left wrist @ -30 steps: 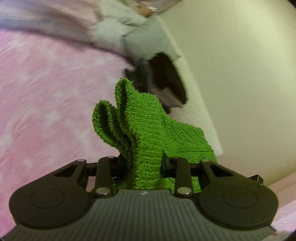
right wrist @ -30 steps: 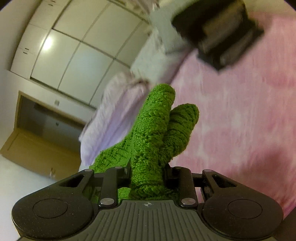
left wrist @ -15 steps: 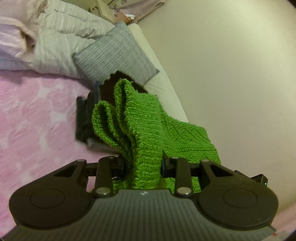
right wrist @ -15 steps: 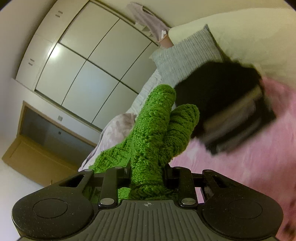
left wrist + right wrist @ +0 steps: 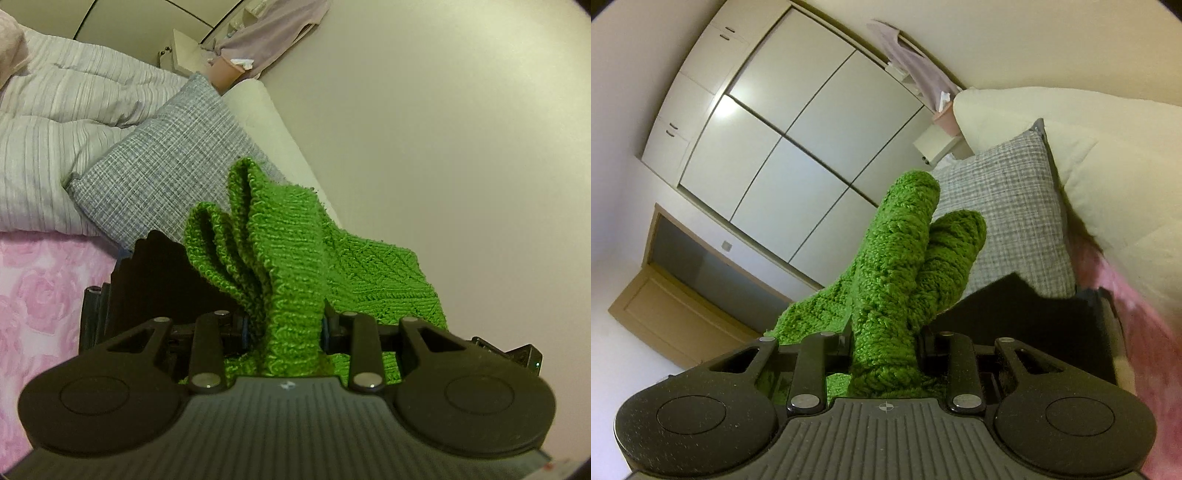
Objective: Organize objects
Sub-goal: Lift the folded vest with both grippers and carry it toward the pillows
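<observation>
Above a bed w/ a pink rose-print cover [image 5: 40,295], a folded green knit cloth [image 5: 291,258] hangs in the air, stretched between two hand-held grippers. The left gripper [image 5: 284,328] is clamped on one bunched end; the right gripper [image 5: 884,343] is clamped on the other end [image 5: 897,280], jaws pressed tight into thick folds on both sides, nothing else between them. Each end sticks up and fwd past the jaws. In the left view the rest of the cloth runs off to the right and sags a little; in the right view it runs off to the left. So the long axis appears to lie crosswise, hand to hand, roughly level, w/ neither hand nearer than the other.

Just below and ahead of the cloth sits a black open bin [image 5: 1034,317] on the bed, its rim near the jaws in both views; it's probably where the cloth goes, though that's a guess. If so, the coming move is mostly downward and slightly fwd, keeping the cloth's length lined up w/ the bin's opening.

Behind the bin leans a grey checked pillow [image 5: 166,162], then a cream headboard cushion [image 5: 1108,177] and a striped duvet [image 5: 66,122]. White wardrobe doors [image 5: 783,140] fill the far wall.
</observation>
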Action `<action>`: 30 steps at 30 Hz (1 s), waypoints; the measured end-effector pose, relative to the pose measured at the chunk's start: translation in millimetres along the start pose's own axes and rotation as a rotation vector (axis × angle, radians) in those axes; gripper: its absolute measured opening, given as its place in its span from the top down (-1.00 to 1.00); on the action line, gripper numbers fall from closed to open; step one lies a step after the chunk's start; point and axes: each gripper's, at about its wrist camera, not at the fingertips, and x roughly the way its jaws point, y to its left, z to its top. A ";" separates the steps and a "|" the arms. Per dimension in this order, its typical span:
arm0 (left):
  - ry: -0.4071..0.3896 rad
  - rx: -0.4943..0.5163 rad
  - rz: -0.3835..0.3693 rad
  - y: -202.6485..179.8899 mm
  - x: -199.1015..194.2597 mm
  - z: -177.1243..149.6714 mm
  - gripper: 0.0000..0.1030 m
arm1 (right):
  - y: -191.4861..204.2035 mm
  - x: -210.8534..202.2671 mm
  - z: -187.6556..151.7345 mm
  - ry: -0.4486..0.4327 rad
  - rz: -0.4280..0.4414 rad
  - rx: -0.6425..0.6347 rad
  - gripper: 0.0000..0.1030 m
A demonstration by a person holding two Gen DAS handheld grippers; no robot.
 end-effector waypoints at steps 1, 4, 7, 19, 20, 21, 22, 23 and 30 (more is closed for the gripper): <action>0.009 -0.003 0.011 2.3 11.1 2.3 0.46 | -10.2 5.8 3.5 0.005 0.001 0.003 0.51; 0.035 -0.010 0.038 11.3 34.9 2.9 0.46 | -39.0 23.7 8.9 0.025 -0.006 0.021 0.51; 0.045 -0.020 0.059 23.9 52.8 1.2 0.46 | -62.8 38.0 12.3 0.040 -0.004 0.039 0.51; 0.039 0.086 0.255 82.4 112.0 -26.6 0.00 | -111.3 98.0 -19.6 0.129 -0.274 -0.103 0.07; 0.035 0.085 0.263 83.1 111.0 -26.4 0.00 | -107.6 99.7 -22.9 0.123 -0.297 -0.141 0.04; 0.029 0.093 0.271 81.8 109.1 -25.1 0.00 | -102.8 98.8 -23.9 0.110 -0.307 -0.168 0.01; 0.019 0.118 0.296 77.6 105.9 -23.4 0.00 | -96.1 96.9 -23.4 0.101 -0.325 -0.193 0.01; 0.004 0.147 0.330 72.0 101.7 -22.5 0.00 | -88.2 94.8 -22.6 0.091 -0.351 -0.223 0.01; -0.153 0.326 0.471 21.2 71.9 -18.3 0.35 | -28.6 70.4 -23.7 -0.123 -0.468 -0.531 0.01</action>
